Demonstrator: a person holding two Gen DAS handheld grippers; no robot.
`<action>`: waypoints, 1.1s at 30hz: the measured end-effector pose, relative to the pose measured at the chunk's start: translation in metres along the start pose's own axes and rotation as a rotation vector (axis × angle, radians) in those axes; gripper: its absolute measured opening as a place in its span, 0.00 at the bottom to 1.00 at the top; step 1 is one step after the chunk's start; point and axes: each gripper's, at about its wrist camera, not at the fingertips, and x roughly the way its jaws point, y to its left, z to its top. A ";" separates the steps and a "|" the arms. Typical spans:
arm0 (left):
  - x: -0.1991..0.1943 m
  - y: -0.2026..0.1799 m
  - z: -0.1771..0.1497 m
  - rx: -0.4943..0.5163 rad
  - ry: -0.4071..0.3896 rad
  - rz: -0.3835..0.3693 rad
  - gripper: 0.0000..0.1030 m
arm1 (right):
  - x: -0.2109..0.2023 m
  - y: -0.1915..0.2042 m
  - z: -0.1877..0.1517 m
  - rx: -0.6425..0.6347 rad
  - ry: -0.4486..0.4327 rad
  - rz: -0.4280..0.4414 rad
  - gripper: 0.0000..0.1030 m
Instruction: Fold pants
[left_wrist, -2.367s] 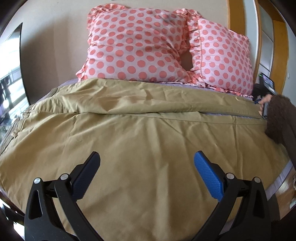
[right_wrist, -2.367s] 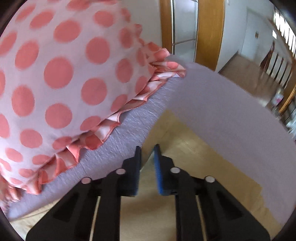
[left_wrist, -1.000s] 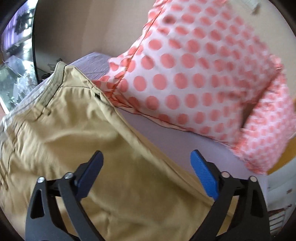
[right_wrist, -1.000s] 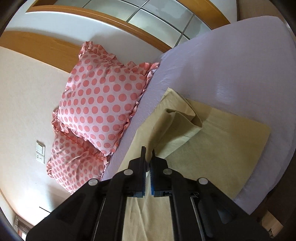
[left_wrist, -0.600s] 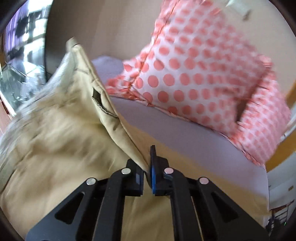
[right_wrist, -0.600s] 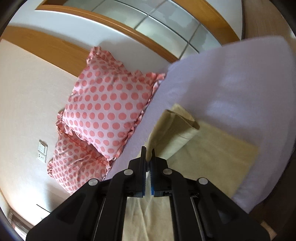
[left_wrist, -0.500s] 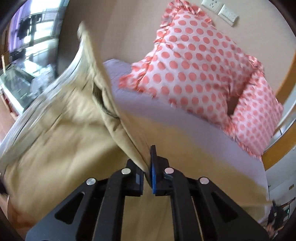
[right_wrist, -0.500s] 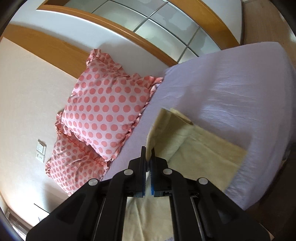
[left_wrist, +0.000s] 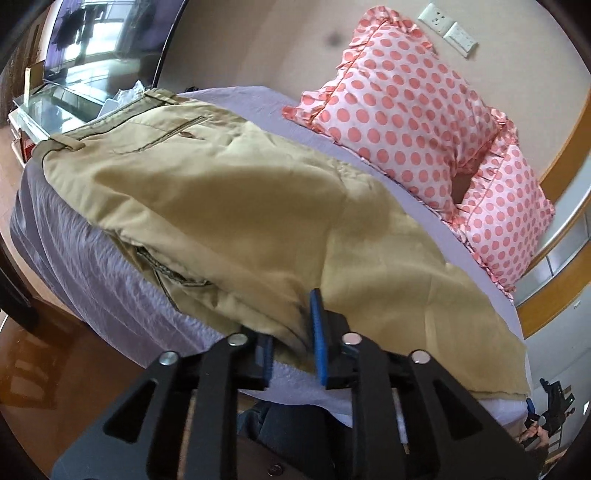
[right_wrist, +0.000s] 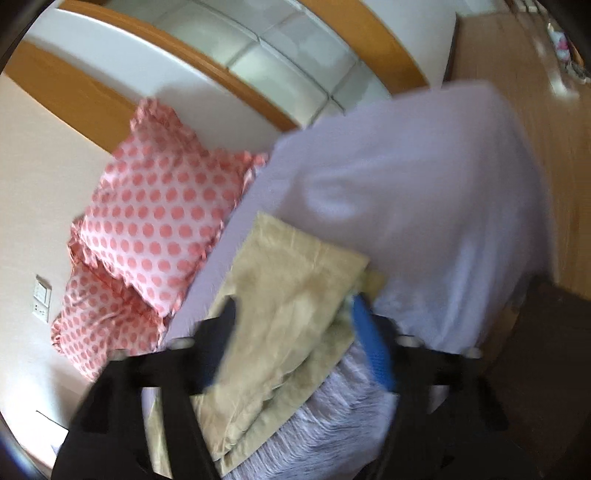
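The soft, floppy khaki cotton pants (left_wrist: 236, 206) lie doubled lengthwise along the near edge of the lilac-sheeted bed (left_wrist: 92, 258), waistband at the left and hems at the right, and should be taken by the hems or the waistband. The left hand-held gripper (left_wrist: 291, 332) is narrowly parted around a bunch of fabric at the folded edge, seemingly only loosely; the right hand-held gripper (right_wrist: 295, 332), blurred, stands wide over the hem end. Two pink polka-dot ruffled pillows (left_wrist: 424, 122) sit behind, clear of the fold.

A: What is the left gripper (left_wrist: 291, 343) doing?

B: Its two fingers are a little way apart. Tan cloth sits in the gap between them.

A: And the right gripper (right_wrist: 295, 343)?

B: Its fingers are spread wide. It looks blurry. Cloth lies between them, but nothing is pinched.
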 end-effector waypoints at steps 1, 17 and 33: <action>-0.003 0.000 -0.002 0.006 -0.010 -0.002 0.27 | -0.005 0.001 0.000 -0.023 -0.028 -0.032 0.70; -0.055 0.035 -0.016 -0.050 -0.162 -0.027 0.51 | 0.023 0.065 -0.029 -0.290 -0.047 0.064 0.04; -0.050 0.034 -0.016 -0.019 -0.169 -0.015 0.83 | 0.036 0.304 -0.356 -1.111 0.723 0.630 0.40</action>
